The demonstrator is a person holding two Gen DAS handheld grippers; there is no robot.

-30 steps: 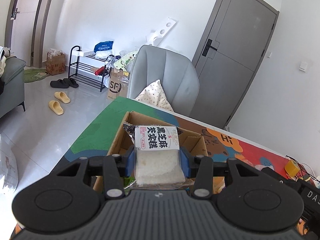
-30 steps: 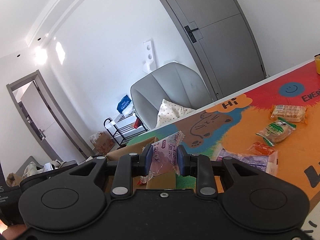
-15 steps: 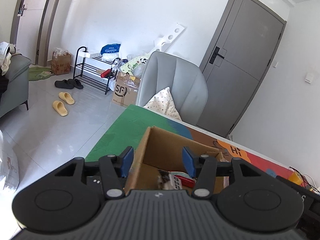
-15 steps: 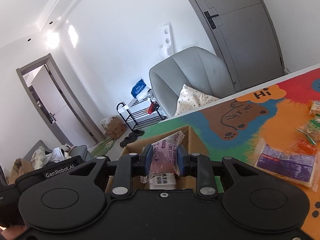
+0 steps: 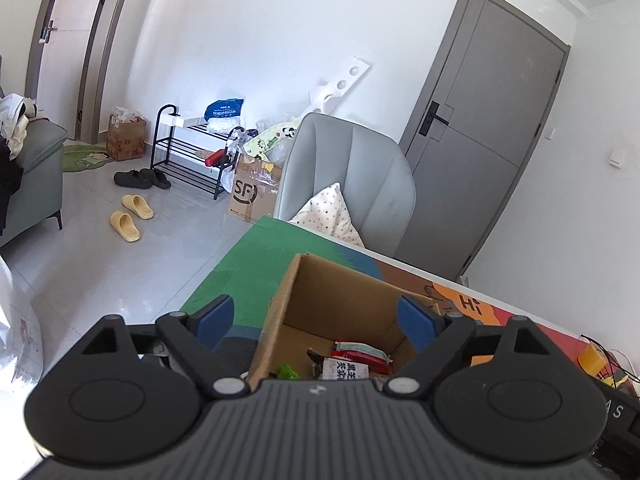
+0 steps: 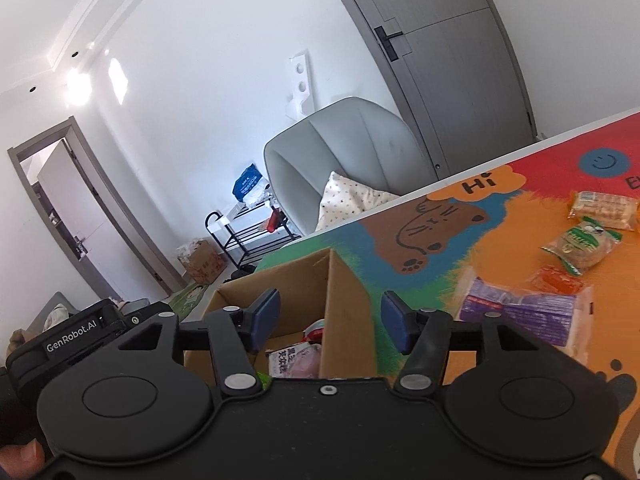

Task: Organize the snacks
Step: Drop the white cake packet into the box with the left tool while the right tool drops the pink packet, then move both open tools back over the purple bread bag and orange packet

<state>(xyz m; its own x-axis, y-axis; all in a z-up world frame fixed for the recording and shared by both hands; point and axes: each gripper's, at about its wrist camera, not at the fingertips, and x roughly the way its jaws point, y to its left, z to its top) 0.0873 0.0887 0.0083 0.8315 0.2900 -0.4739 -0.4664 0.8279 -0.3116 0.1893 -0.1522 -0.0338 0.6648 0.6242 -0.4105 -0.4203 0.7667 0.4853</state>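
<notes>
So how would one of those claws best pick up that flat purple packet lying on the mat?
Probably from above with the right gripper, which is open. The purple packet lies flat on the mat, long side across, so pinching across its narrower width near the middle looks safest. The sealed ends look thin and floppy.

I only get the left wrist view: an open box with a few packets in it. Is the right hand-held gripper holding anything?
Observer: No. The right hand-held gripper is open and empty over the cardboard box; a pink packet lies inside.
Operator: Any snacks outside the box?
Observer: Yes, four on the mat: a purple packet, an orange packet, a green-labelled packet and a tan biscuit pack.
</notes>
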